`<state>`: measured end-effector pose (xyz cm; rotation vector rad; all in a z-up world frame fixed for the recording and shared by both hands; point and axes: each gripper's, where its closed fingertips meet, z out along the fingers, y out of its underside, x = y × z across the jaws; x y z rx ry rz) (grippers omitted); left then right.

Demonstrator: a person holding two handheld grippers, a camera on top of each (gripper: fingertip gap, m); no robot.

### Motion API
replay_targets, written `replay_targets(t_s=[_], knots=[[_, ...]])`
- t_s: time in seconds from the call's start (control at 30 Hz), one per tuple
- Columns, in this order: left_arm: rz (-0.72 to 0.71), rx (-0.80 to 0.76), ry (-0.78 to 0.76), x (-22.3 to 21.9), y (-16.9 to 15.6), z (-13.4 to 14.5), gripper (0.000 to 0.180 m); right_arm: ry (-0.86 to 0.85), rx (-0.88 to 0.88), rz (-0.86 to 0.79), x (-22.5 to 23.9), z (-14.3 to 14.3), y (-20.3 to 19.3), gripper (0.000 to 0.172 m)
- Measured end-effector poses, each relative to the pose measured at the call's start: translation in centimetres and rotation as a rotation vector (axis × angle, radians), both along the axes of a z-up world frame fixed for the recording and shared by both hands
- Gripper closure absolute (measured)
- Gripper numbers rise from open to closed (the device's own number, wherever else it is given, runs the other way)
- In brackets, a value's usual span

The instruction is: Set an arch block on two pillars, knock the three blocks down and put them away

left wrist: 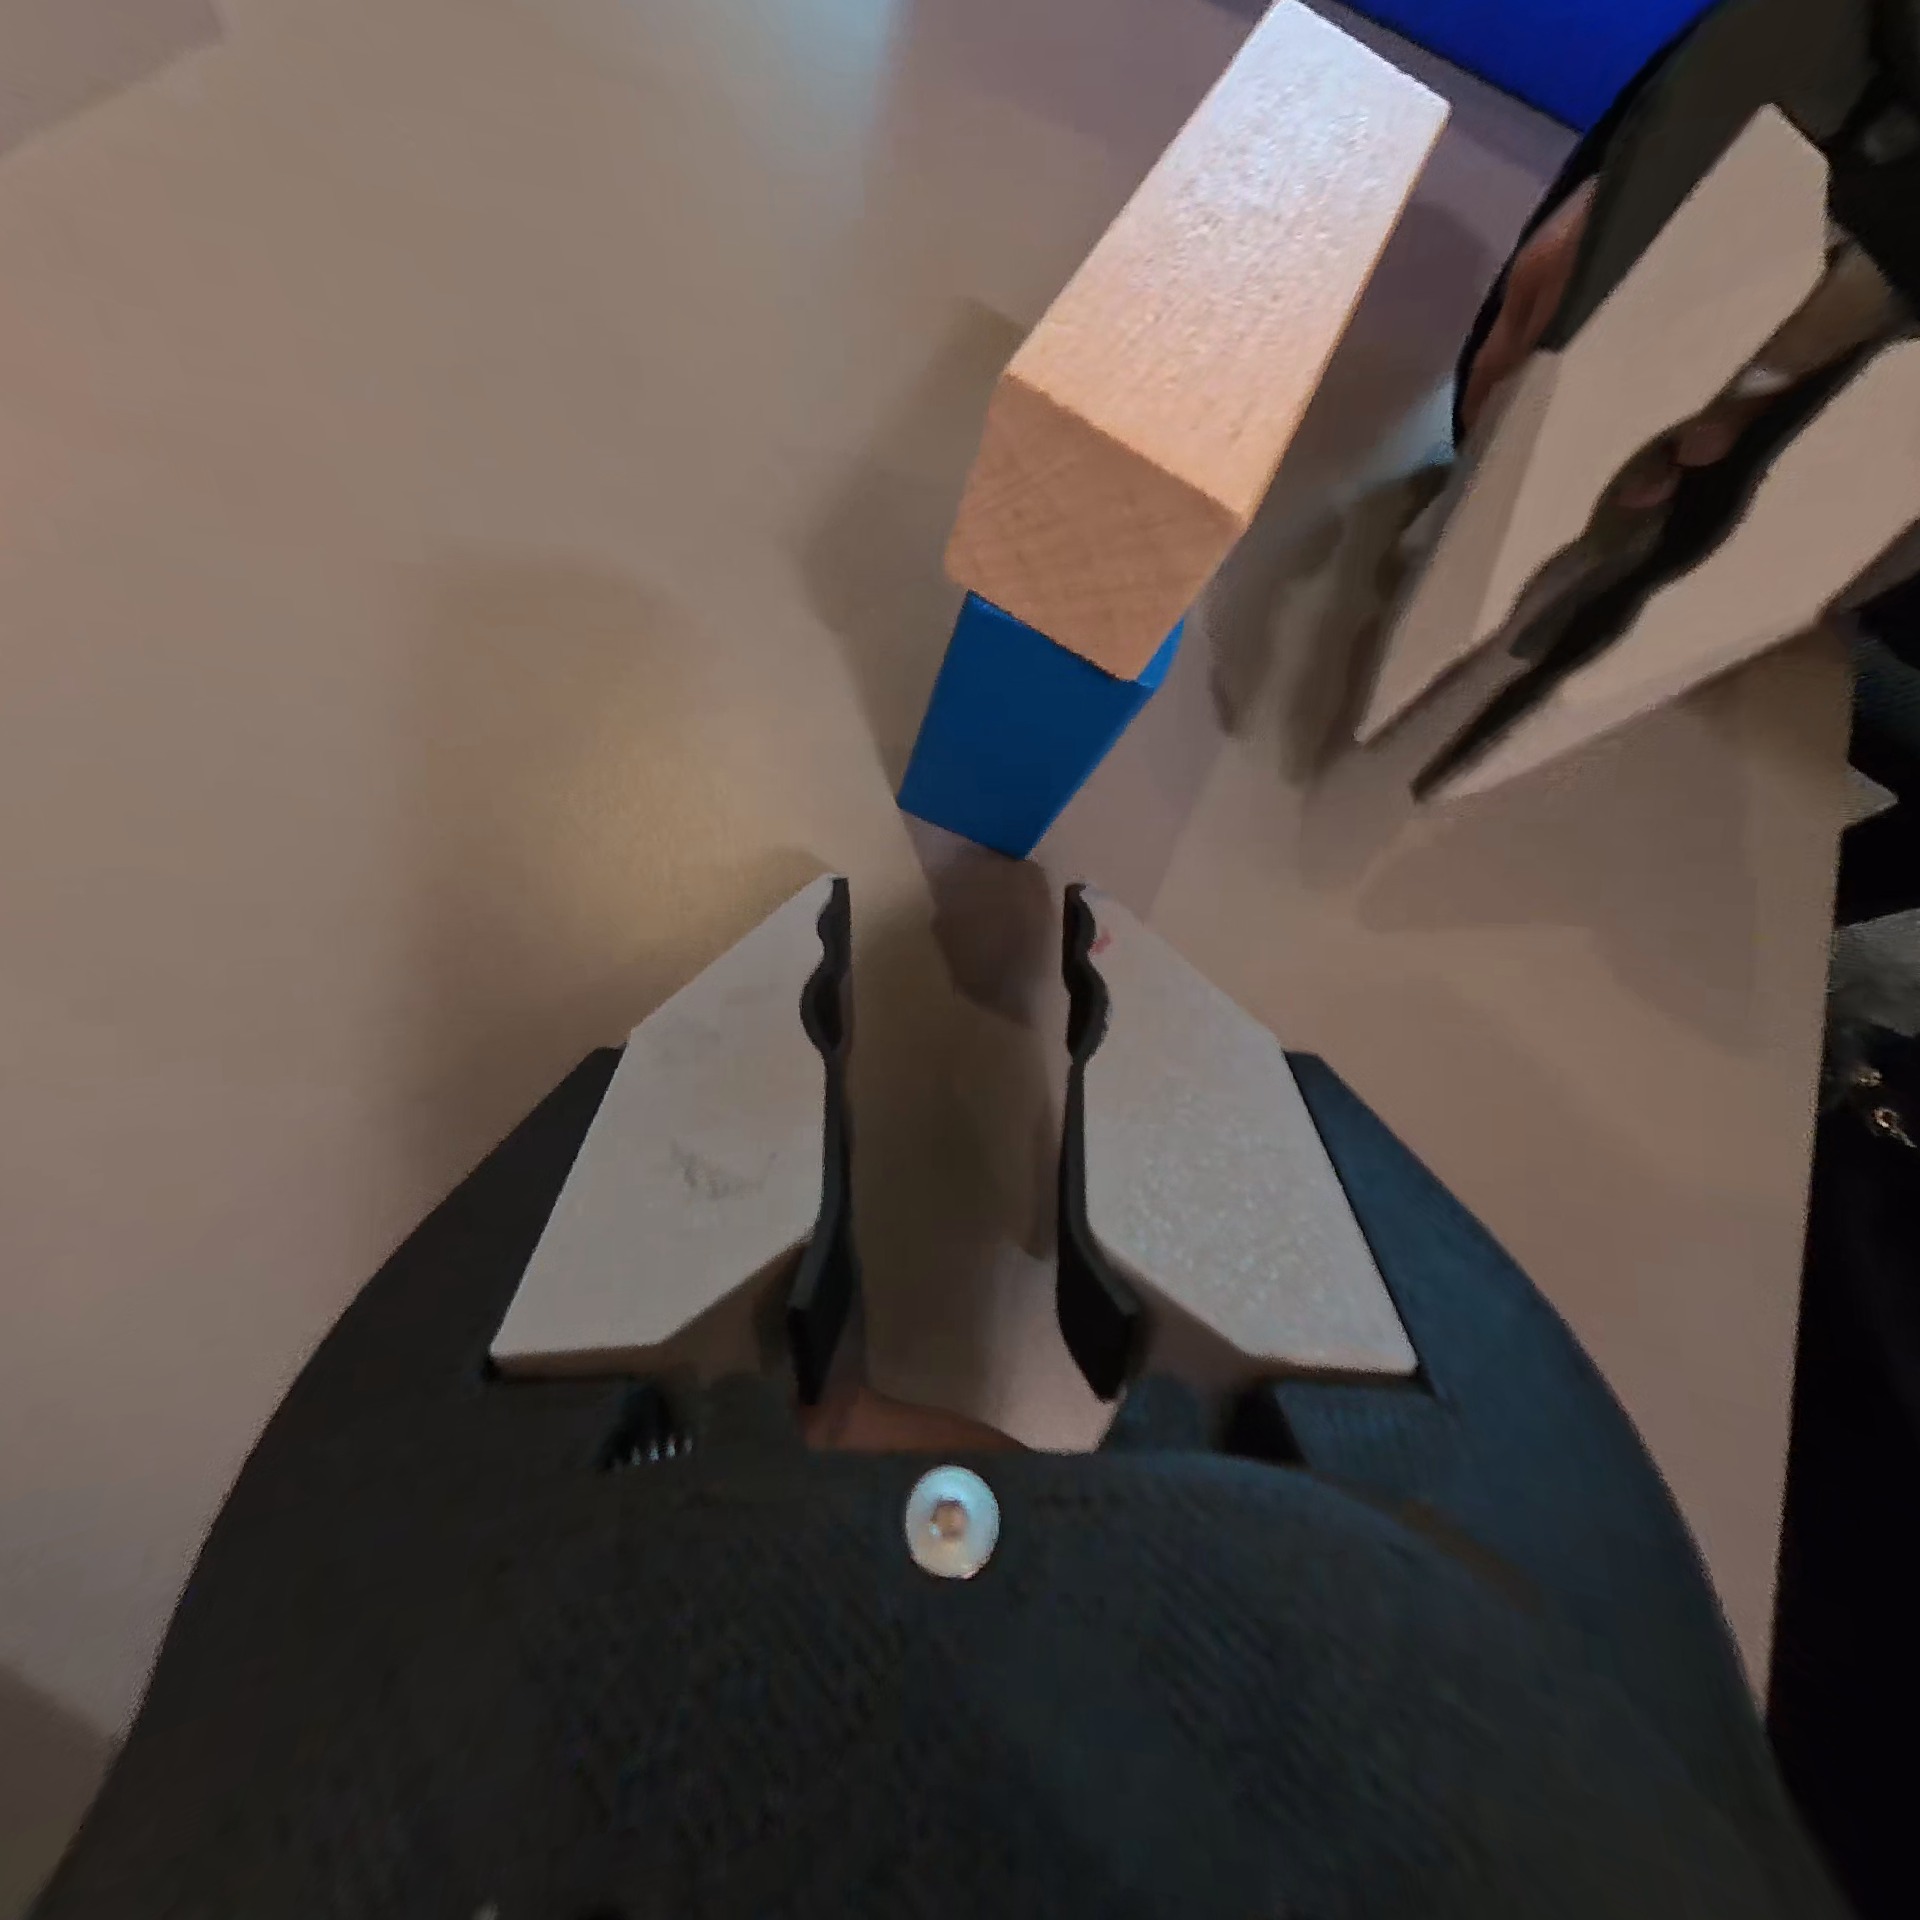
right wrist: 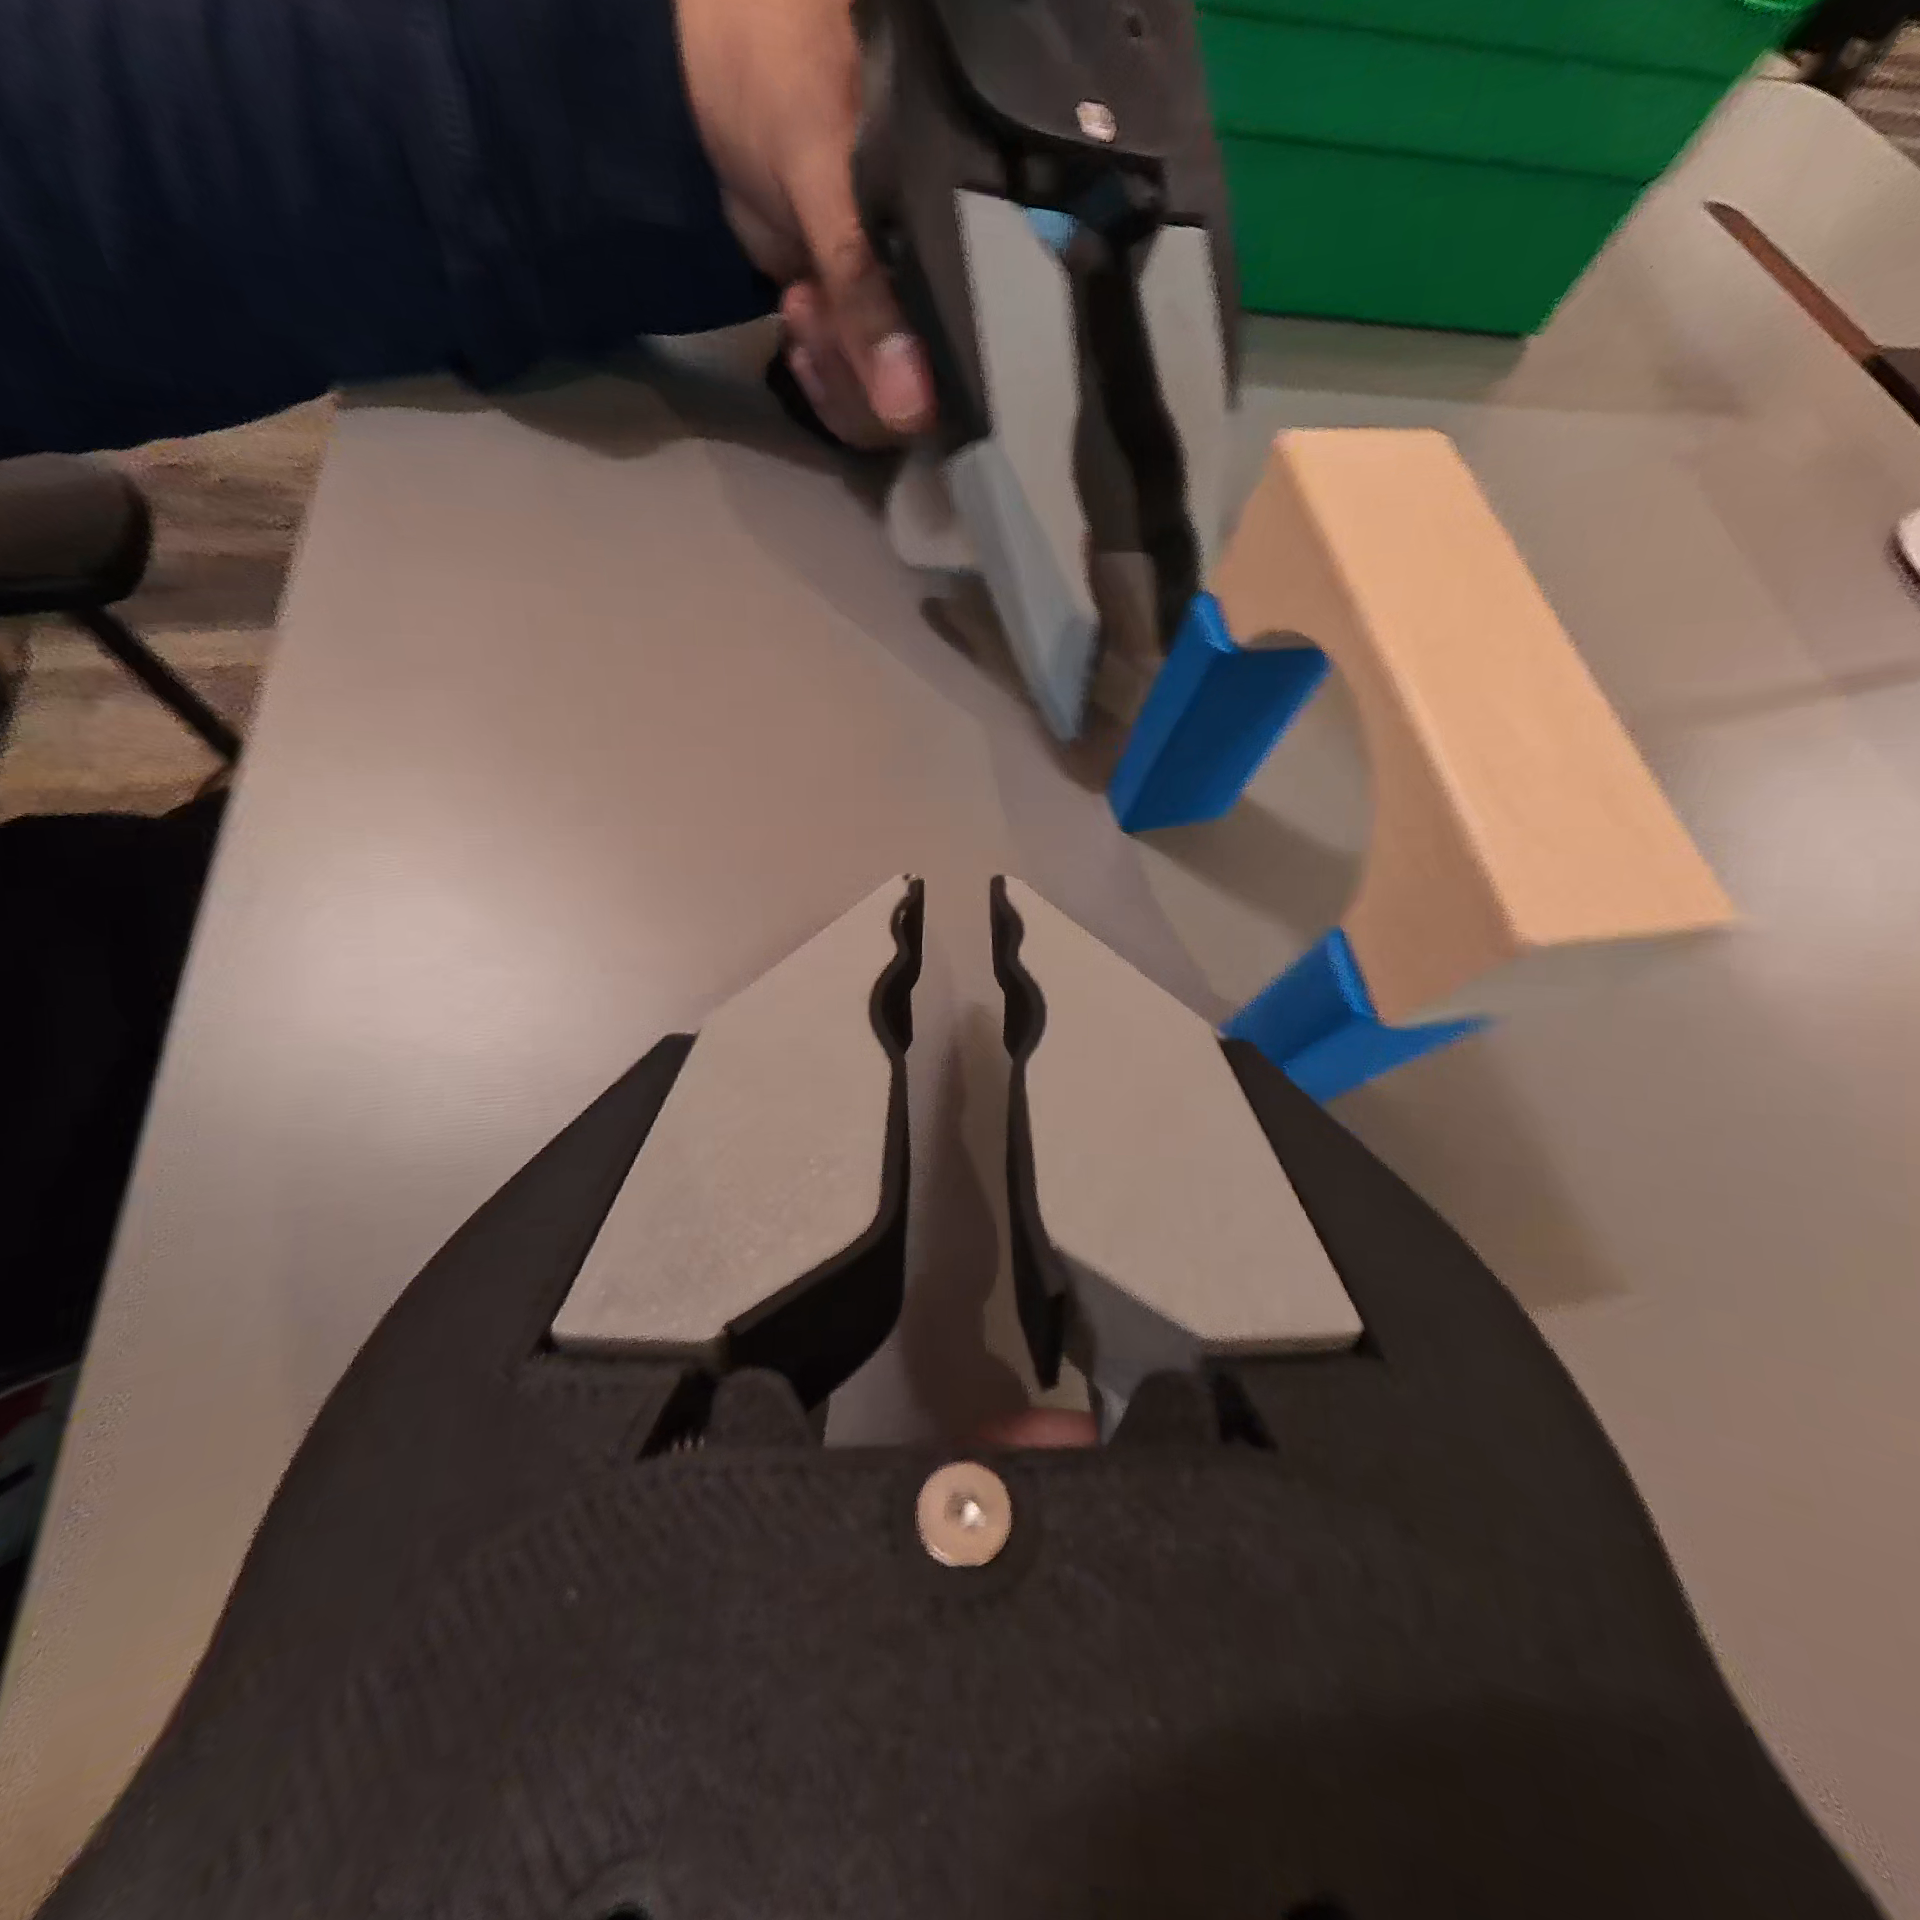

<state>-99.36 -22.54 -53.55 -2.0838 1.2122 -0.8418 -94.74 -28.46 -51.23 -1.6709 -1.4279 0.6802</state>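
A natural wood arch block point(right wrist: 1455, 675) leans over on two blue pillars, a far one point(right wrist: 1205, 727) and a near one point(right wrist: 1340, 1023), all tilted on the grey table point(right wrist: 520, 831). My left gripper point(left wrist: 956, 894) is open and empty, its tips just short of a blue pillar point(left wrist: 1023, 727) under the arch point(left wrist: 1195, 364). It also shows in the right wrist view point(right wrist: 1127, 665), right beside the far pillar. My right gripper point(right wrist: 954, 883) stands slightly open with nothing between its pads, left of the near pillar. It also shows blurred in the left wrist view point(left wrist: 1392, 764).
Green bins point(right wrist: 1434, 156) stand at the back of the table. A person's hand point(right wrist: 821, 260) holds the left gripper. A dark chair point(right wrist: 62, 540) sits off the table's left edge. A thin dark strip point(right wrist: 1808, 281) lies at the far right. From the right gripper's tips to the natural wood arch block point(right wrist: 1455, 675) is close to 8 cm.
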Motion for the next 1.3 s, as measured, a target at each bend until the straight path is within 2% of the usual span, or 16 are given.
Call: replay_targets(t_s=[0.1,0.13,0.2,0.27,0.37,0.43,0.5,0.57,0.67,0.7,0.8,0.9,0.97,1.1,1.3], knots=[[-0.003,-0.015,-0.006,-0.4,-0.3,0.0,0.144,0.011,0.024,-0.140,1.1,0.3,2.6,0.163],[-0.005,-0.017,-0.006,-0.5,-0.4,0.0,0.145,0.006,0.056,-0.241,2.0,0.4,4.4,0.171],[0.000,-0.023,-0.010,-0.8,-0.4,0.0,0.146,-0.031,0.129,-0.445,4.5,0.5,7.6,0.172],[0.019,-0.033,-0.016,-1.0,-0.3,0.1,0.147,-0.036,0.131,-0.398,4.2,0.4,7.2,0.169],[0.050,-0.046,-0.025,-1.2,0.1,0.1,0.147,0.039,0.067,-0.053,0.2,0.9,1.8,0.172],[0.070,-0.059,-0.033,-1.4,0.4,0.1,0.147,0.079,0.097,0.008,-2.0,1.6,0.6,0.172],[0.092,-0.073,-0.041,-1.5,0.7,0.1,0.149,0.096,0.139,-0.027,-4.1,2.0,1.5,0.172],[0.109,-0.084,-0.048,-1.7,0.9,0.1,0.149,0.043,0.131,-0.113,-5.2,1.2,3.6,0.172],[0.124,-0.094,-0.053,-2.0,1.1,0.1,0.150,-0.092,0.173,-0.347,-3.6,-0.2,7.6,0.172],[0.125,-0.094,-0.053,-2.1,1.1,0.1,0.150,-0.120,0.215,-0.382,-2.8,-0.2,8.2,0.167],[0.140,-0.086,-0.047,-2.3,1.4,0.1,0.151,-0.153,0.344,-0.452,-0.3,0.4,9.2,0.172],[0.233,-0.044,-0.028,-3.1,3.1,0.1,0.151,-0.166,0.317,-0.516,2.0,0.3,9.9,0.165],[0.282,-0.041,-0.043,-3.7,3.8,0.3,0.151,-0.112,0.270,-0.557,3.1,0.9,10.3,0.163],[0.354,-0.031,-0.046,-4.4,4.7,0.3,0.149,-0.026,0.182,-0.627,4.9,1.4,11.3,0.155],[0.418,0.017,-0.048,-5.0,5.4,0.7,0.143,-0.012,0.139,-0.698,6.5,1.1,12.1,0.148]])
